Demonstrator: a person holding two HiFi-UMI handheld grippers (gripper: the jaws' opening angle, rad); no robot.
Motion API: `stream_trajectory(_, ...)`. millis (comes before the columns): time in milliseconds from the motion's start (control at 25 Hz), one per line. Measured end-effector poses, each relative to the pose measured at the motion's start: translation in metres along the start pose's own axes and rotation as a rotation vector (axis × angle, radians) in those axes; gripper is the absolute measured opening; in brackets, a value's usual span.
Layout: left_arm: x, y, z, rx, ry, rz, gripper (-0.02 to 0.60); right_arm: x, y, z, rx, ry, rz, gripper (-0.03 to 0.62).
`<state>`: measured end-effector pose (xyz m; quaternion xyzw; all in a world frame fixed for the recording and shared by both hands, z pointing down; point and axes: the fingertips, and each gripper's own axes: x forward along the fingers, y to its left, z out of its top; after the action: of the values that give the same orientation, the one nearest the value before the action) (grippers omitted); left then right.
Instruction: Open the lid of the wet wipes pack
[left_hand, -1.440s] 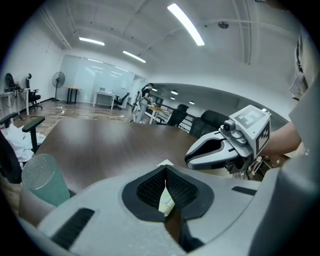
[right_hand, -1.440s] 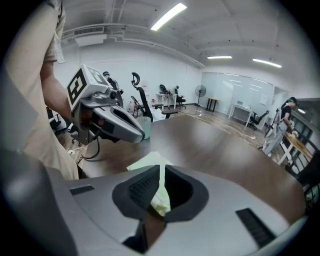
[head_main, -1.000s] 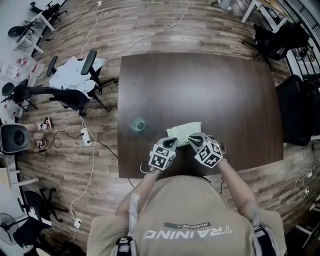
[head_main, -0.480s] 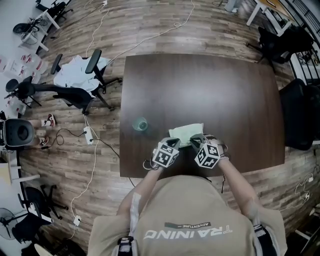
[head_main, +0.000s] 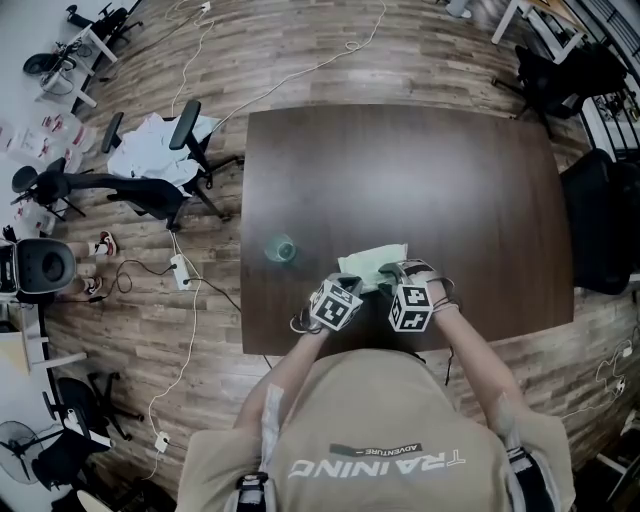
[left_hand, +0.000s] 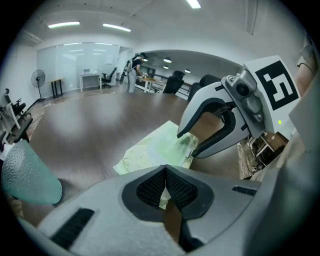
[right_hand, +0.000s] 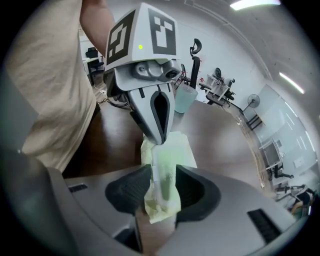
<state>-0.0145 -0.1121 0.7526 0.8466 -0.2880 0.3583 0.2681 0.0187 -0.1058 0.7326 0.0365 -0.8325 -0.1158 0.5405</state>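
Left gripper (left_hand: 165, 176) pinches one end of wet wipes pack (left_hand: 150, 150). Right gripper (right_hand: 162, 190), jaws just opened, straddles its length without gripping.

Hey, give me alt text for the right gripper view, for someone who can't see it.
A pale green wipes pack stands between the jaws of the right tongs, which have just been opening. Opposite, the left tongs pinch its far end above a dark table, with a teal cup behind.

Crinkly plastic wipes pack (head_main: 372, 266) on smooth wooden table (head_main: 400, 170).
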Motion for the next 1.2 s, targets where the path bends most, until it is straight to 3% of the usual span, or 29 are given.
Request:
stream_trajectory(240,-0.0038,-0.0033,0.0008,0.026,0.057,-0.015,0.009,0.0095,0.0024,-0.0022,-0.102,0.059,0.010,0.130)
stream_trajectory(600,-0.0020,-0.0051,0.0017,0.019,0.050,-0.013,0.009,0.0087,0.0032,0.0023,-0.252,0.124,0.011,0.140)
stream_trajectory(1200,0.0003,-0.0025,0.0004,0.057,0.062,-0.029,0.009,0.0035,-0.0007,0.0060,-0.260,0.125,0.004,0.149)
